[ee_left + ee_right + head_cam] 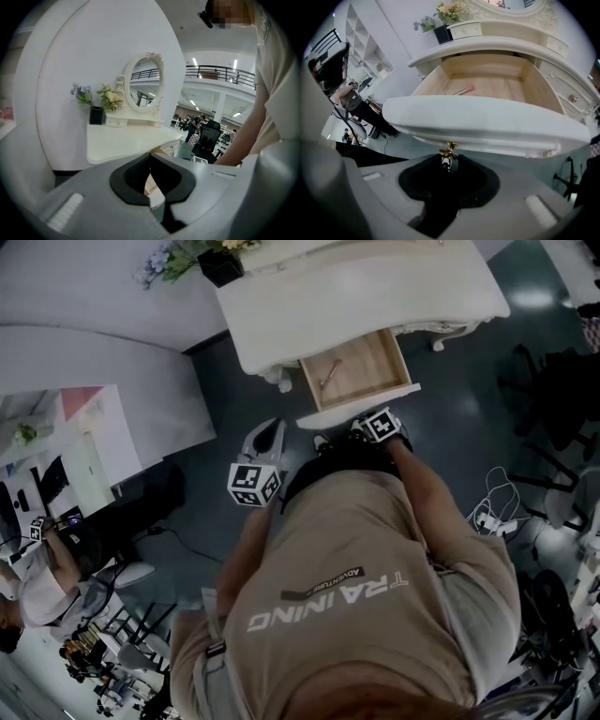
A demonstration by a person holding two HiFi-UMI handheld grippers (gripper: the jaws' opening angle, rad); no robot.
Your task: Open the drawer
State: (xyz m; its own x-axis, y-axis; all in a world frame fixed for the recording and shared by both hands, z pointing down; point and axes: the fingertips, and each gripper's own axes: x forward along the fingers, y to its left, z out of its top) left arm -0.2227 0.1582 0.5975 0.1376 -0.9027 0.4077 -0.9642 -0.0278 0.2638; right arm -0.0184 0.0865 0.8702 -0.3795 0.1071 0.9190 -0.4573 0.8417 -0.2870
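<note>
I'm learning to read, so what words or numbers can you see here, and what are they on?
"TRAINING": big white letters on the person's shirt, upside down in the head view.
"ADVENTURE": small print beside it on that shirt; the rest is too small to read.
Left tool's cube and right tool's cube: square markers only, no letters.
Dressing table and drawer: no writing to read.
</note>
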